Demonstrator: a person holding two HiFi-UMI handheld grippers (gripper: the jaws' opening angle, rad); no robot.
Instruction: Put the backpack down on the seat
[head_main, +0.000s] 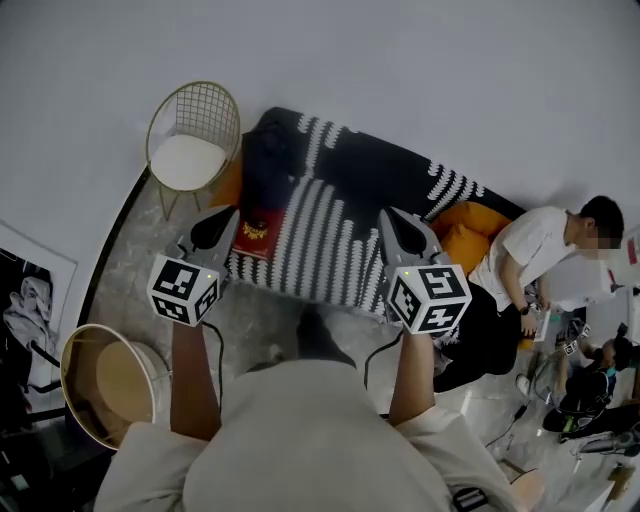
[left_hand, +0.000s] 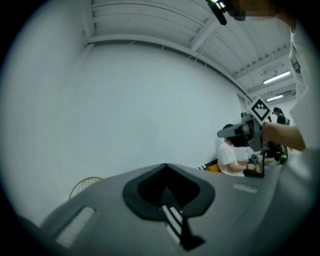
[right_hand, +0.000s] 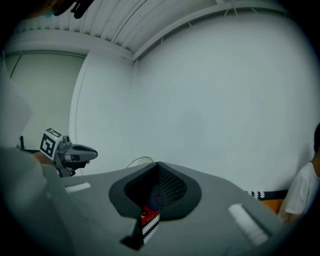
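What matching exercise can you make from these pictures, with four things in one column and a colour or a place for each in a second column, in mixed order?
Things
1. wire chair
2. backpack
3. cushions
4. blanket

Descriptions
A. orange, beside the seated person
B. black with white stripes, spread under the backpack
C. gold, with a white seat pad
D. dark blue, lying at the end nearest the wire chair

Right pairs: 1-C, 2-D, 3-A, 4-B
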